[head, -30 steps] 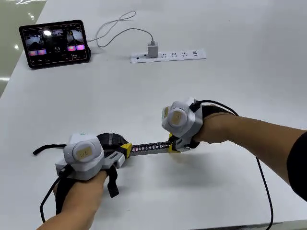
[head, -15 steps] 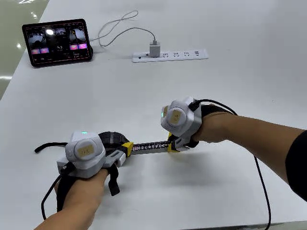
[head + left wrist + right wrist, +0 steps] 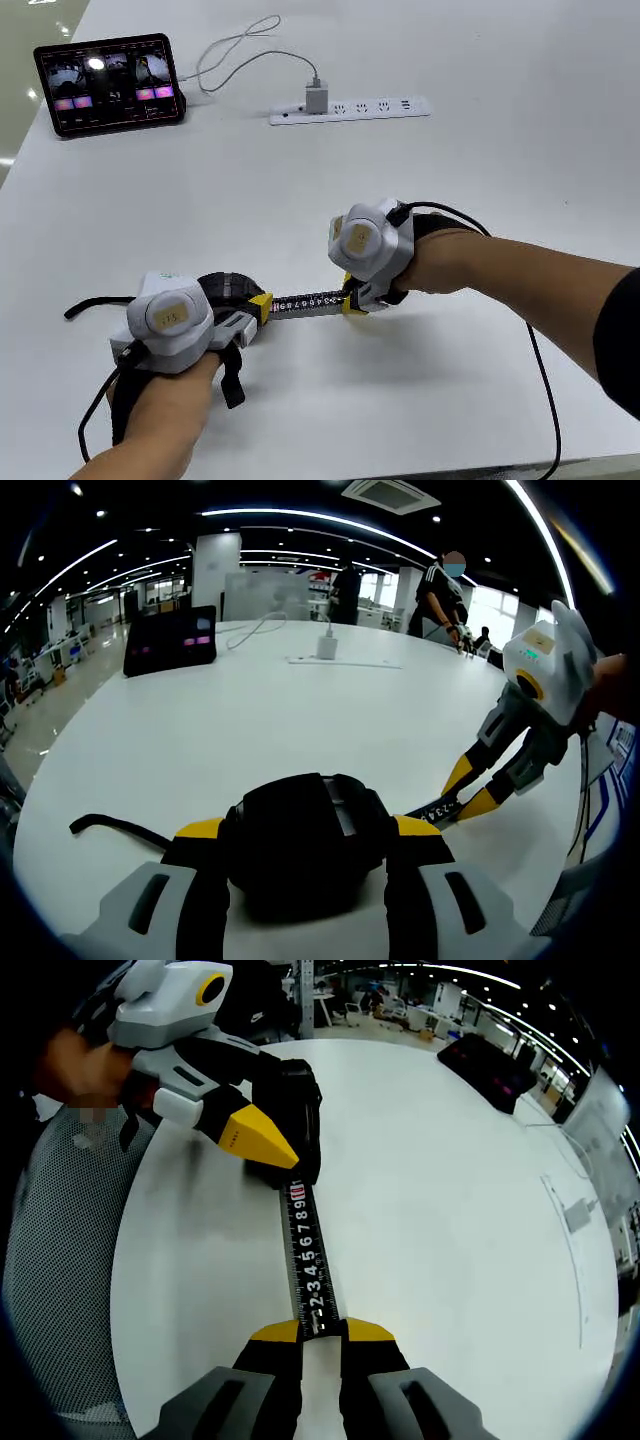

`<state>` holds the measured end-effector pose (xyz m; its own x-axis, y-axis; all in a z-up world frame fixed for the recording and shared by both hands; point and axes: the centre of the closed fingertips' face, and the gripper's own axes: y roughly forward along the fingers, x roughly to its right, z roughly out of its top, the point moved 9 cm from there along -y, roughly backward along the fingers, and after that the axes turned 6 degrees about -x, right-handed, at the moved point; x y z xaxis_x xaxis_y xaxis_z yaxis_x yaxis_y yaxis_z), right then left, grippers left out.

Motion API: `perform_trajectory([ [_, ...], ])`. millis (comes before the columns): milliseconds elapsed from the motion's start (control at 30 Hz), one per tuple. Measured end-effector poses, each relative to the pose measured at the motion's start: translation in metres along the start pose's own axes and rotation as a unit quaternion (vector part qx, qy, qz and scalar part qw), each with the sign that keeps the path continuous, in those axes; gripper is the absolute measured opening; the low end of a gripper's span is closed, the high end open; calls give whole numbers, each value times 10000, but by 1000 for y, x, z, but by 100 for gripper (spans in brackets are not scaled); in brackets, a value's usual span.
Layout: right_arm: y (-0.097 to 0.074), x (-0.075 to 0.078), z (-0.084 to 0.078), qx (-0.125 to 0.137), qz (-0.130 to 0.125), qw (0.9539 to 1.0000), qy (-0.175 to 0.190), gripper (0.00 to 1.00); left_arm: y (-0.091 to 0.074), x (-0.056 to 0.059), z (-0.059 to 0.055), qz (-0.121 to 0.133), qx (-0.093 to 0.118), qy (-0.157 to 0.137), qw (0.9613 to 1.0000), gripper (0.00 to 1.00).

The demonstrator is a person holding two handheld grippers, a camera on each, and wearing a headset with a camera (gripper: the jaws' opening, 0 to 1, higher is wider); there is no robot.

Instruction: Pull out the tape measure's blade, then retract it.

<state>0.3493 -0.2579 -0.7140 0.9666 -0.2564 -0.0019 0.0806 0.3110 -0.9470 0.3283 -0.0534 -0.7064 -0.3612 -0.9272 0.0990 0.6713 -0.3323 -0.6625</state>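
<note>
The black tape measure case (image 3: 228, 292) lies on the white table (image 3: 450, 160) at the lower left, and my left gripper (image 3: 242, 302) is shut on it. In the left gripper view the case (image 3: 305, 840) sits between the yellow-tipped jaws. A short length of blade (image 3: 308, 301) runs right from the case. My right gripper (image 3: 352, 302) is shut on the blade's end. The right gripper view has the numbered blade (image 3: 308, 1260) leading from its jaws (image 3: 322, 1330) up to the case (image 3: 298, 1110).
A tablet (image 3: 108, 82) stands at the far left with a lit screen. A white power strip (image 3: 350, 108) with a charger and cable lies at the back. A black strap (image 3: 90, 305) trails left of the case. A person (image 3: 440, 590) stands far off.
My right gripper has edged slightly left toward the case, and the exposed blade looks a little shorter. The head camera has also shifted.
</note>
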Motion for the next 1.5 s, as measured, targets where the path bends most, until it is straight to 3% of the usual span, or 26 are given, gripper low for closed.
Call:
perform_trajectory([
  [900, 2, -1, 8, -19, 29, 10000, -56, 9, 0, 0, 0, -8, 0, -14, 10000, 59],
  [967, 3, -1, 9, -3, 34, 9998, -216, 10, 0, 0, 0, -12, -9, -16, 10000, 59],
  [1100, 3, 0, 12, -60, 73, 9998, -149, 10, 0, 0, 0, -17, -13, -17, 10000, 59],
  [1133, 3, -1, 12, -111, 79, 9999, 20, 10, 0, -1, 0, -19, -12, -17, 10000, 59],
  [1267, 3, -1, 14, -172, 110, 9996, -202, 10, 0, -1, 0, -24, -4, -23, 10000, 59],
  [1500, 4, -2, 14, -117, 89, 9998, -146, 9, 1, -1, 0, -24, 7, -27, 10000, 59],
])
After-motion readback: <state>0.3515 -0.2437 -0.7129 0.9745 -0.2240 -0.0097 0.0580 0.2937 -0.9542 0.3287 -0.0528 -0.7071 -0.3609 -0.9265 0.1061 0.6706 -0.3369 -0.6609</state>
